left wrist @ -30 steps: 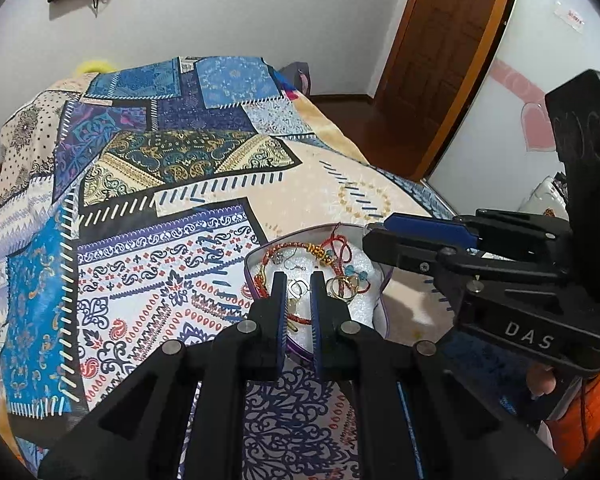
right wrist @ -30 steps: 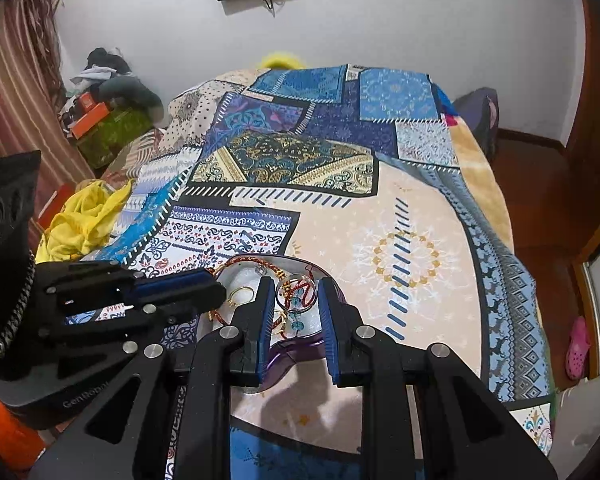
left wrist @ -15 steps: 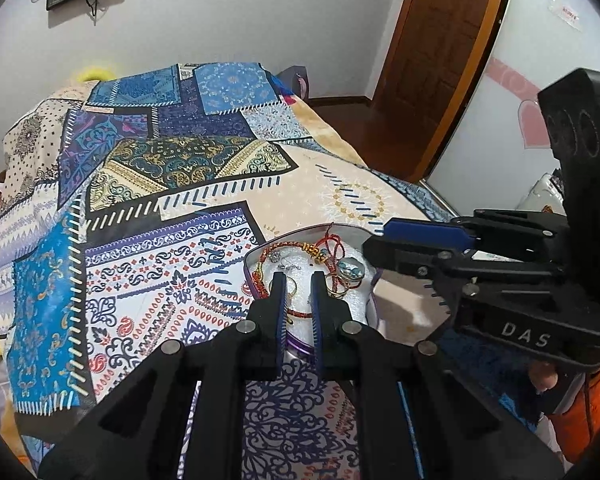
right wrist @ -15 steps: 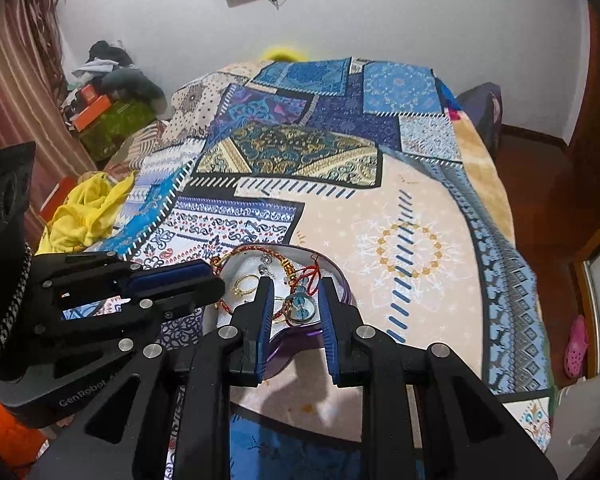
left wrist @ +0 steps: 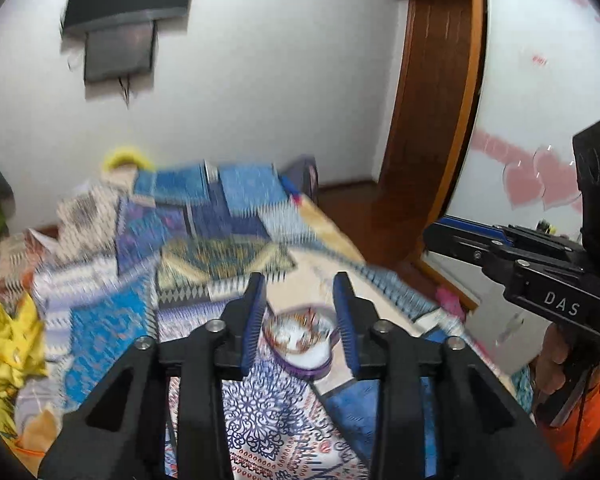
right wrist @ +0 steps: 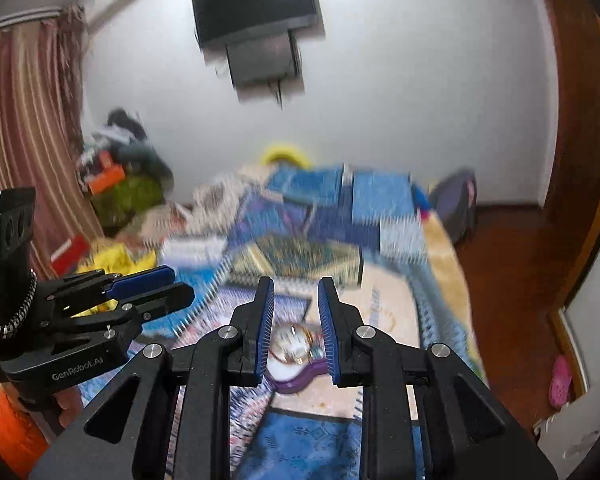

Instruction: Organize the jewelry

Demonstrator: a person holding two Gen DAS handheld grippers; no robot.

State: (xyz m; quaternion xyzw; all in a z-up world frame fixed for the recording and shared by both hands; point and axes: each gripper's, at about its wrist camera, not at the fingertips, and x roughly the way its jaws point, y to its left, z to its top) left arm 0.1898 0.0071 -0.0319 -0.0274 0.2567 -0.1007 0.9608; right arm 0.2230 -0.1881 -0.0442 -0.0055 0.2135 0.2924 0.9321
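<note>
A purple heart-shaped jewelry tray (left wrist: pixel 300 368) sits on the patterned bedspread, holding a blurred tangle of red, gold and silver jewelry (left wrist: pixel 300 326). It also shows in the right wrist view (right wrist: pixel 300 380). My left gripper (left wrist: pixel 300 300) is open and empty, raised well above and short of the tray. My right gripper (right wrist: pixel 296 304) is open and empty, also raised above the tray. Each gripper shows from the side in the other's view, the right (left wrist: pixel 500 248) and the left (right wrist: pixel 140 292). Both views are motion-blurred.
The patterned bedspread (left wrist: pixel 204 256) covers the bed. A yellow cloth (left wrist: pixel 8 344) lies at the bed's left edge. A wooden door (left wrist: pixel 432 120) stands at right, a wall TV (right wrist: pixel 256 12) ahead, a clutter pile (right wrist: pixel 120 184) by the curtain.
Both grippers have lifted up and back from the tray and tilted upward. Their jaws have opened wider. The tray now looks smaller and farther away.
</note>
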